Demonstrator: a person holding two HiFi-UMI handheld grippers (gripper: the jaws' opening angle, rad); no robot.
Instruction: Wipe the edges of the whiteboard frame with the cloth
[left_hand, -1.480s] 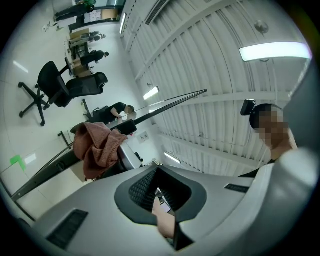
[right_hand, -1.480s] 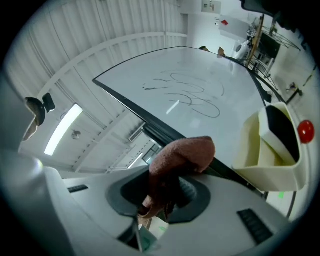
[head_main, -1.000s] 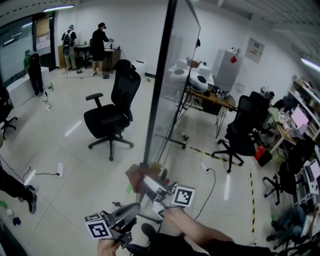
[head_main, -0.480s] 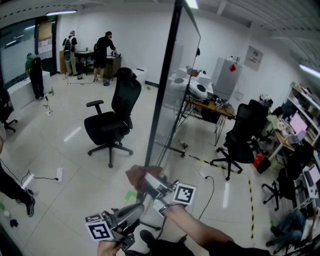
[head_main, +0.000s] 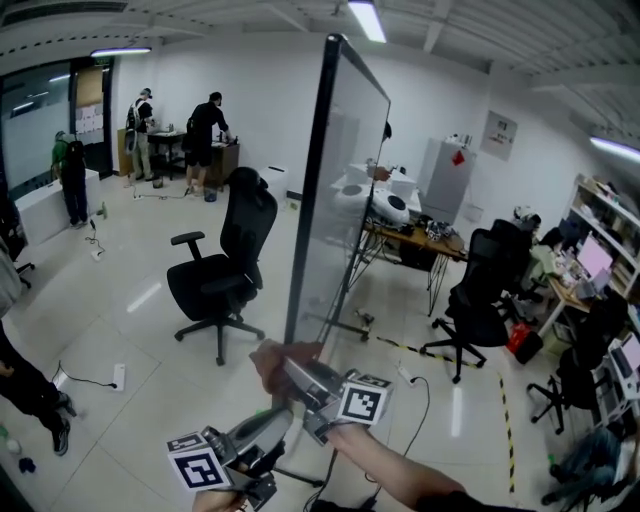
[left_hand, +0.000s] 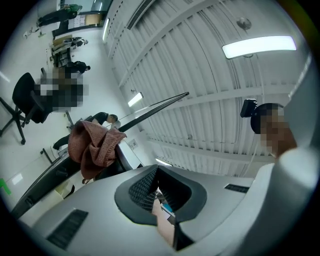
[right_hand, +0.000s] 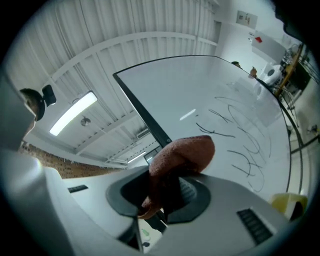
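Note:
The whiteboard stands edge-on in the head view, its black frame (head_main: 310, 190) running from the ceiling lights down to my hands. A reddish-brown cloth (head_main: 270, 362) is pressed against the frame's lower part, with my right gripper (head_main: 290, 368) shut on it. In the right gripper view the cloth (right_hand: 181, 155) bulges out of the jaws beside the frame (right_hand: 145, 116) and the scribbled board surface (right_hand: 240, 125). My left gripper (head_main: 275, 420) hangs lower and to the left, shut and holding nothing. The left gripper view shows the cloth (left_hand: 94, 145) on the frame (left_hand: 150, 106).
A black office chair (head_main: 225, 265) stands left of the board. More chairs (head_main: 480, 285) and cluttered desks (head_main: 420, 225) lie to the right. Several people (head_main: 205, 135) stand at the far back left, and a person's leg (head_main: 30, 390) is at the left edge.
The head view has tilted up, so the board's top corner now shows. The right gripper with the cloth stays at the frame's lower part; the left gripper has barely moved.

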